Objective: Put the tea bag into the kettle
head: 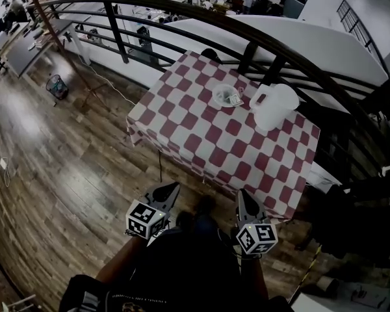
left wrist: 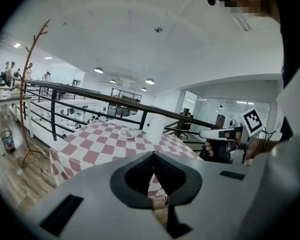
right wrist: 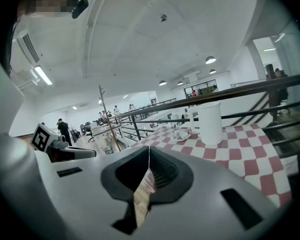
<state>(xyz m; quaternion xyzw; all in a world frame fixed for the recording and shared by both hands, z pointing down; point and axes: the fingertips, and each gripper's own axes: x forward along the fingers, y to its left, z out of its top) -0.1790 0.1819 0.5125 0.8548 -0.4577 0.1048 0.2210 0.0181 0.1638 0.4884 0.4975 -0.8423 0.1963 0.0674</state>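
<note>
A white kettle [head: 275, 106] stands on the far right part of a table with a red-and-white checked cloth [head: 201, 132]. Left of it lies a small white saucer [head: 227, 95] holding what looks like the tea bag. Both grippers hang in front of the table's near edge, well short of these. My left gripper [head: 175, 186] is shut and empty; my right gripper [head: 242, 193] is shut and empty too. The left gripper view shows the saucer [left wrist: 128, 132] and kettle [left wrist: 155, 129] far ahead. In the right gripper view the kettle [right wrist: 210, 123] stands right of the saucer [right wrist: 180, 135].
A dark metal railing [head: 182, 8] curves behind the table. A thin coat stand [head: 51, 25] and a waste bin [head: 57, 86] are on the wooden floor to the left. The person's legs are below the grippers.
</note>
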